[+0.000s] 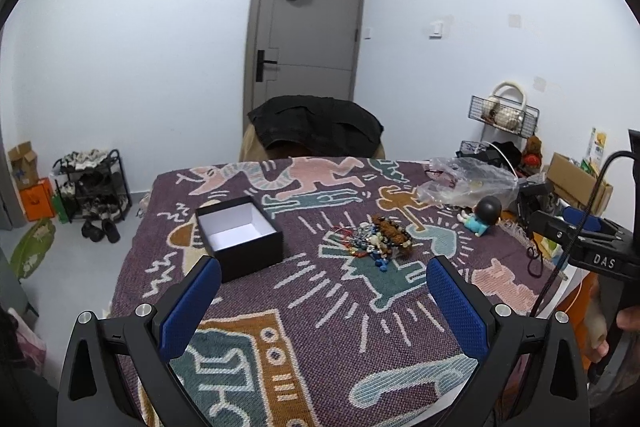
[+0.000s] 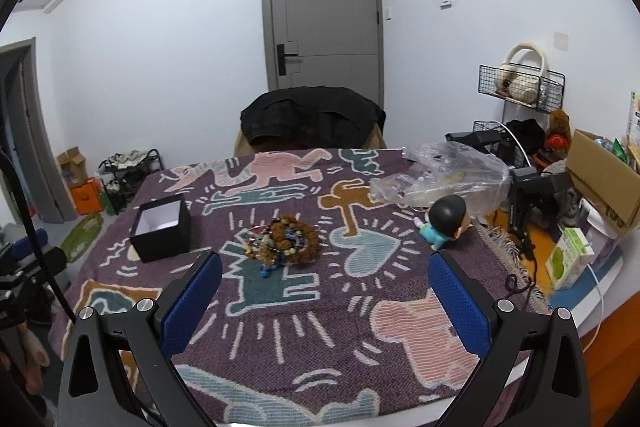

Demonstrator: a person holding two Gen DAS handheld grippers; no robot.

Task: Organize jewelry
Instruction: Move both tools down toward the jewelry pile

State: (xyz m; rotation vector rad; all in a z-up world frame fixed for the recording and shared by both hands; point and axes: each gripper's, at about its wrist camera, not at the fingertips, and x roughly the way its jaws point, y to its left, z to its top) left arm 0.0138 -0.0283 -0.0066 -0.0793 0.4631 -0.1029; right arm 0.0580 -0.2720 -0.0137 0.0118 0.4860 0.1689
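Left wrist view alone shows the right gripper (image 1: 576, 227) from the side at the far right edge, with a cable and part of a hand (image 1: 628, 319) behind it; its jaw gap is not readable there. Right wrist view alone shows a green juice carton (image 2: 570, 257) and an open doorway at the far left.

Left to right on the worktop (image 2: 280, 339), covered by a purple figure-patterned blanket: open black box (image 1: 239, 233) with white inside, empty, lid off; jewelry pile (image 1: 376, 241) just right of it, well apart from the box; small doll (image 2: 444, 223) with dark round head and teal body lying on its side; crumpled clear plastic bag (image 2: 444, 175) behind the doll. Dark jacket (image 1: 316, 127) draped on a chair at the far edge. Shoe rack (image 1: 92, 183) on the floor left, wire basket (image 2: 520, 85) with cream headphones on the right wall.

Left gripper (image 1: 324, 295) wide open, holding nothing, hovering over the blanket near the pile and box. Right gripper (image 2: 324, 293) in its own view also wide, empty. Nothing blocks the pile.

Pile: tangled bead bracelets, brown knobbly beads on top, mixed red, blue, white beads and metal rings below, blue piece sticking out the near side
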